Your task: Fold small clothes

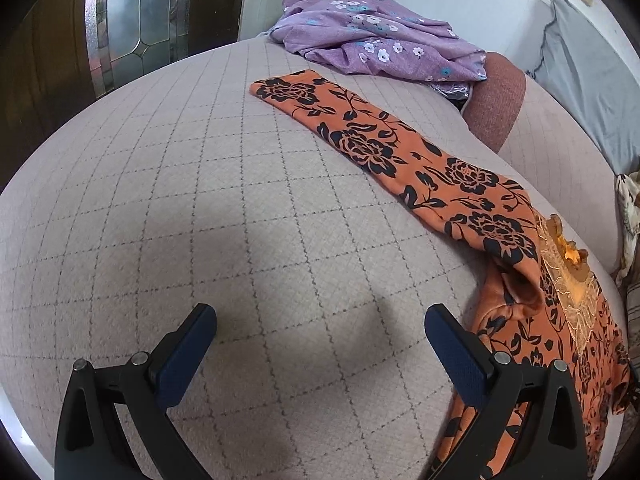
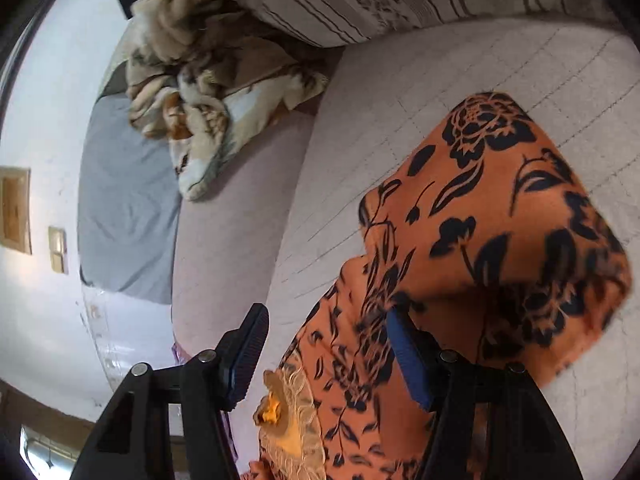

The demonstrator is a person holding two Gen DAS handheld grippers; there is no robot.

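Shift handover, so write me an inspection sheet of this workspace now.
Surface: checked grey bed cover, bare at centre.
Job's things: orange floral garment, one sleeve stretched flat, collar trim showing.
Clutter: purple floral cloth heaped at the far edge; brown patterned blanket; grey pillow.
Tongs: left tongs open, nothing between them; right tongs open over the garment, not gripping.
Cables: nothing seen.
Surroundings: white wall, glass-panelled door.

black tongs (image 1: 320, 322), blue ribbed pads (image 1: 182, 364), silver screws
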